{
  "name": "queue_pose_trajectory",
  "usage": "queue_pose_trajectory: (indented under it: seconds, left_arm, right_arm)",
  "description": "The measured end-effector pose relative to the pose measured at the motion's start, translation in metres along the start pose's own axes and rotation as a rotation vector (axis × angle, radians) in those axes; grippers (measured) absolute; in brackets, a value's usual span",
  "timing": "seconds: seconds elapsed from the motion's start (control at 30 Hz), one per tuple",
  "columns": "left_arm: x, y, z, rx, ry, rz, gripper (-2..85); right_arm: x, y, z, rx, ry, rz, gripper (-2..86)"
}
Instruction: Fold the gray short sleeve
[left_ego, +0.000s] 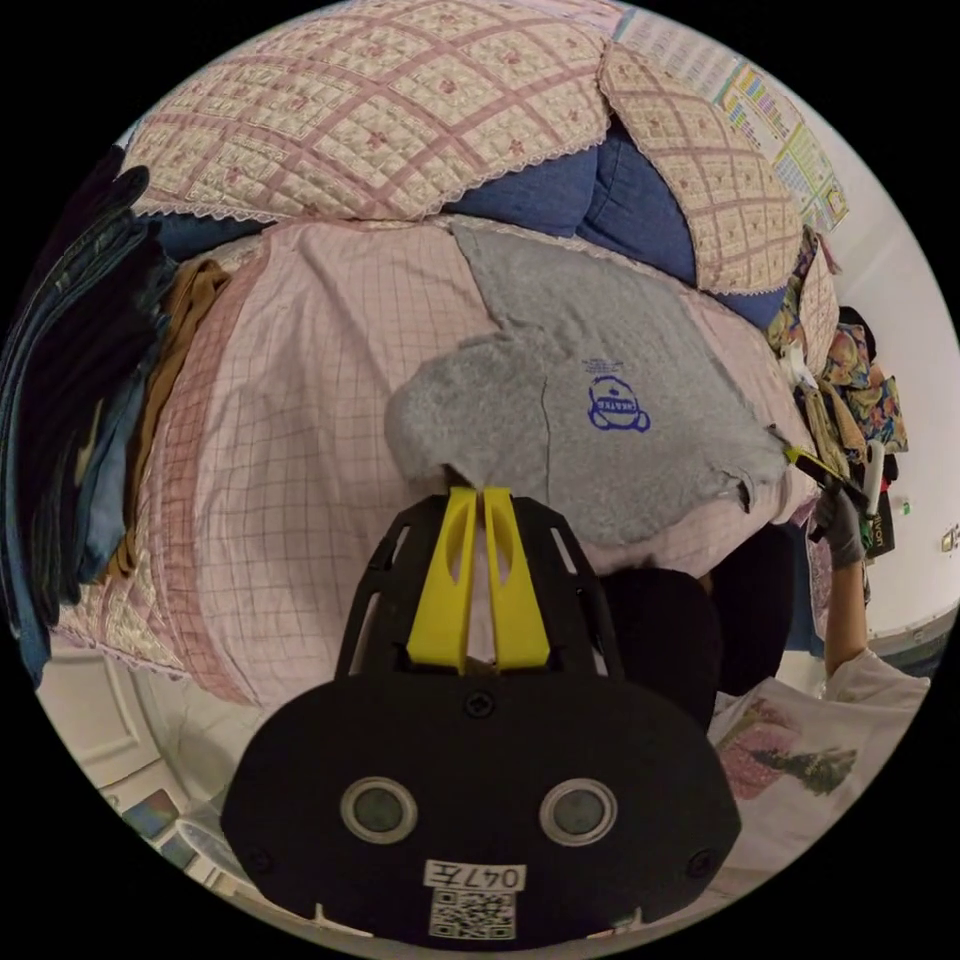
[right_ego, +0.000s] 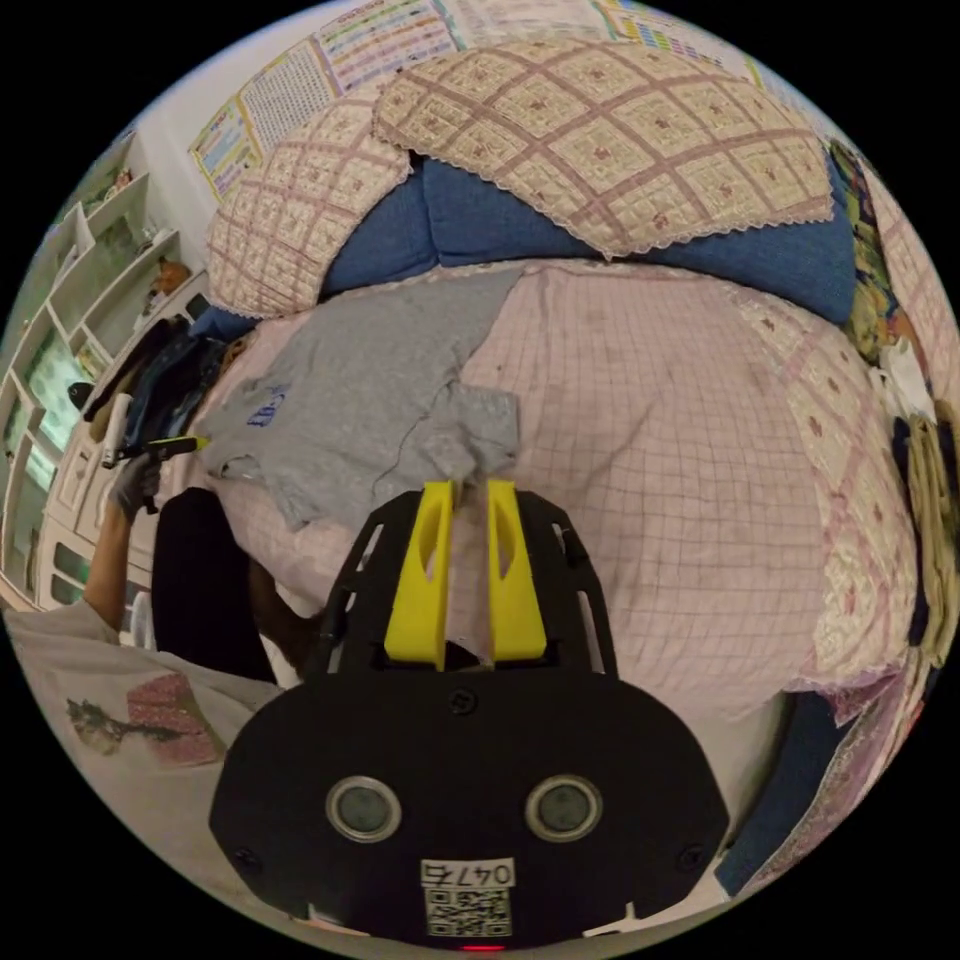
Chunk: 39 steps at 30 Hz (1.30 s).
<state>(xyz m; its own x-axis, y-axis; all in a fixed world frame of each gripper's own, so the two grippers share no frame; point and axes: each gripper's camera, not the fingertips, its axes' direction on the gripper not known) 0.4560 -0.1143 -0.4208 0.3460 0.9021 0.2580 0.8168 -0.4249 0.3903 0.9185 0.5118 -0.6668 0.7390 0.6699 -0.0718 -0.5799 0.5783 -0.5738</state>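
Observation:
The gray short-sleeve shirt lies spread on a pink checked sheet, its blue print facing up. My left gripper has its yellow jaws nearly together, pinching one sleeve that is folded over the body. In the right gripper view the shirt lies to the left. My right gripper grips the other sleeve at its tips. The right gripper also appears at the shirt's far edge in the left gripper view, held by a gloved hand. The left gripper likewise appears in the right gripper view.
Quilted pink cushions and blue cushions back the sheet. Dark clothes are piled at one side, patterned fabric hangs at the other. White shelves stand beyond the shirt. The person's printed white top is close by.

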Motion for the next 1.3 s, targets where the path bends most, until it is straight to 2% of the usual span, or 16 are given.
queue_pose_trajectory:
  seconds: [0.1,0.2,0.27,0.33,0.47,0.63,0.73,0.8,0.93,1.0,1.07,1.13,1.3]
  left_arm:
    - [0.002,0.019,0.002,0.036,0.051,-0.038,5.5]
    - [0.007,0.045,0.003,0.085,0.156,-0.056,6.5]
    - [0.013,0.053,0.012,0.084,0.227,-0.055,6.6]
    - [0.023,0.056,0.024,0.083,0.28,-0.05,6.7]
    - [0.046,0.057,0.054,0.043,0.284,-0.052,6.7]
    - [0.043,0.059,0.064,0.068,0.359,-0.089,1.5]
    - [0.049,0.06,0.049,0.109,0.391,-0.058,-0.6]
    - [0.055,0.063,0.022,0.172,0.447,-0.029,-0.8]
    - [0.048,0.072,-0.015,0.26,0.591,-0.004,-0.9]
    - [0.043,0.081,-0.02,0.226,0.481,-0.012,-0.7]
    - [0.043,0.091,-0.012,0.155,0.357,-0.029,-0.4]
    - [0.043,0.106,-0.008,0.128,0.301,-0.053,0.6]
    - [0.015,0.143,-0.035,0.259,0.192,-0.25,6.1]
  right_arm:
    - [-0.036,0.016,-0.014,0.098,0.075,-0.092,3.8]
    - [-0.118,0.033,-0.024,0.173,0.046,-0.423,2.2]
    - [-0.182,0.041,-0.003,0.125,-0.009,-0.657,1.7]
    - [-0.219,0.044,0.022,0.081,-0.028,-0.781,1.8]
    - [-0.269,0.041,0.08,0.004,0.044,-0.904,2.3]
    - [-0.303,0.038,0.122,-0.118,0.118,-0.977,1.0]
    - [-0.314,0.028,0.119,-0.137,0.116,-0.967,0.3]
    - [-0.314,0.016,0.105,-0.127,0.082,-0.911,0.2]
    - [-0.29,-0.011,0.072,-0.079,-0.181,-0.709,0.1]
    - [-0.288,-0.013,0.092,-0.187,-0.244,-0.706,0.3]
    - [-0.296,-0.001,0.138,-0.382,-0.172,-0.757,0.8]
    - [-0.304,0.012,0.156,-0.452,-0.114,-0.801,1.4]
    - [-0.306,0.02,0.131,-0.274,-0.184,-0.762,2.3]
